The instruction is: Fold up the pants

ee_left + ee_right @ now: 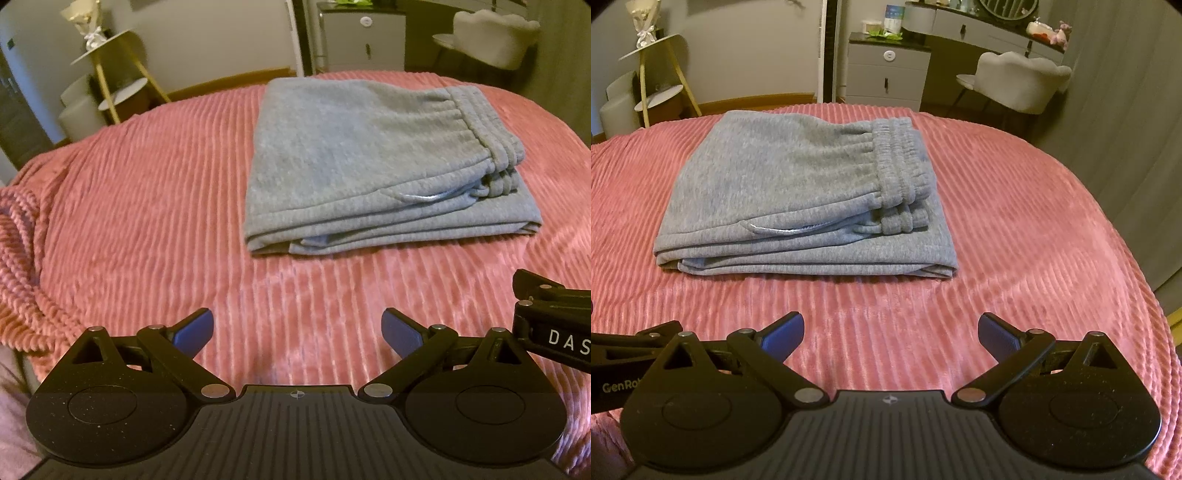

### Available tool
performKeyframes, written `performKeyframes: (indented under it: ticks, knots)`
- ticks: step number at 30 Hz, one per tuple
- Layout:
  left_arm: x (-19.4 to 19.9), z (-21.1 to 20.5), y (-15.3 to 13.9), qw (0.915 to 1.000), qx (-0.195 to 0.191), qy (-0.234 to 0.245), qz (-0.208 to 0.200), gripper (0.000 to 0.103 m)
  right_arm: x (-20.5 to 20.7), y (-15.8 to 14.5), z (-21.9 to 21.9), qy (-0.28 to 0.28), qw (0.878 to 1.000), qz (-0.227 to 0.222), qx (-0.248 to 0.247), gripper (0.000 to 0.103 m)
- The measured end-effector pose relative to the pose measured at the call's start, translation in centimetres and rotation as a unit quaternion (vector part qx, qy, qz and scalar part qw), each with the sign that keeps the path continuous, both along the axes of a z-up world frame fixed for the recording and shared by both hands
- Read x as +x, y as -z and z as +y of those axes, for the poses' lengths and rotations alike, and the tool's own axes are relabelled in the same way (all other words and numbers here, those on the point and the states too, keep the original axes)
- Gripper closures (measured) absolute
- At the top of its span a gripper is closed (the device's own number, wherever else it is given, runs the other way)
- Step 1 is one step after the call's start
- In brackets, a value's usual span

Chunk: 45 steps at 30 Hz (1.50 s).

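Note:
Grey sweatpants (pixel 354 155) lie folded into a thick rectangle on the pink ribbed bedspread (pixel 140 221), with the elastic waistband on top at the right. They also show in the right wrist view (pixel 783 184). My left gripper (pixel 297 332) is open and empty, above the bedspread, well short of the pants' near edge. My right gripper (pixel 891 334) is open and empty, also short of the pants' near edge. The two grippers are side by side; part of the right one shows at the left wrist view's right edge (pixel 554 317).
The bed's edges curve away on all sides. Beyond the bed stand a gold tiered side table (pixel 657 74), a grey drawer unit (pixel 886 70), a white chair (pixel 1019 81) and a dressing table (pixel 990 26). The bedspread bunches at the left (pixel 18 236).

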State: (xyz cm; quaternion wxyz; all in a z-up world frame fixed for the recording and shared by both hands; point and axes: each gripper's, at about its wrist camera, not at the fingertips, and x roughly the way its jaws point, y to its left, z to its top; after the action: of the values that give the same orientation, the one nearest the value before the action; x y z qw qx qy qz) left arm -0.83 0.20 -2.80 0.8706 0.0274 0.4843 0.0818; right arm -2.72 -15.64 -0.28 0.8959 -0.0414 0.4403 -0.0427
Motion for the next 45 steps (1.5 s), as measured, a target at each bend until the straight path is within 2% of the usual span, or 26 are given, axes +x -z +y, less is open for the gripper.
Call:
performKeyframes:
  ticks: [45]
  knots:
    - [0.31,-0.1,0.97,0.9999,0.003,0.012,0.011,0.003,0.2,0.44,-0.21,-0.004,1.0,0.008,-0.003,0.003]
